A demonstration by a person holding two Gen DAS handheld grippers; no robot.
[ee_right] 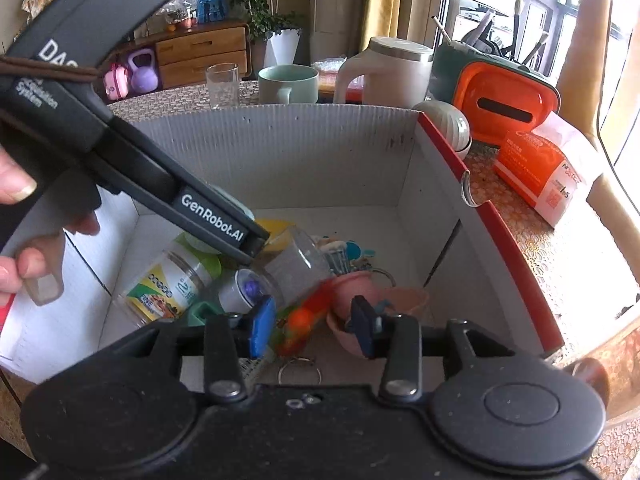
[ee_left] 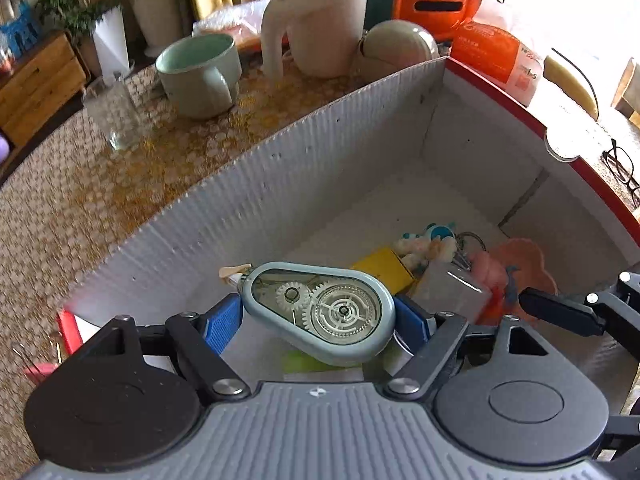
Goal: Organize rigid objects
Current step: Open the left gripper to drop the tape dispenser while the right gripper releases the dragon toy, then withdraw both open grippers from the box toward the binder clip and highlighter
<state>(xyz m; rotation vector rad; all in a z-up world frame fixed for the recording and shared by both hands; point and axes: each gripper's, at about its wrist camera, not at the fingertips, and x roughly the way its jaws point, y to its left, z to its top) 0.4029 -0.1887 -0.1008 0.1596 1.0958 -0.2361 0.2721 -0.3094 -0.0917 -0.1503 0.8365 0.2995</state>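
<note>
My left gripper [ee_left: 318, 324] is shut on a blue-grey correction tape dispenser [ee_left: 320, 312] with clear gears. It holds the dispenser just inside a white corrugated box [ee_left: 320, 120] with a red outside. In the right wrist view a hand holds the left gripper [ee_right: 216, 220] as it reaches down into the box [ee_right: 280, 110]. My right gripper [ee_right: 313, 328] hangs open low in the box, over an orange toy [ee_right: 300, 320] and beside a pink cup [ee_right: 352, 288]. One black finger [ee_left: 560, 312] of the right gripper shows at the right edge of the left wrist view.
The box also holds a yellow block [ee_left: 384, 268], a clear jar [ee_right: 292, 264], a green-lidded labelled jar [ee_right: 172, 284] and keyring toys [ee_right: 344, 256]. On the patterned table behind stand a glass [ee_left: 112, 116], a green mug [ee_left: 200, 76], a white jug [ee_left: 320, 20], an orange case [ee_left: 436, 0] and spectacles [ee_left: 620, 168].
</note>
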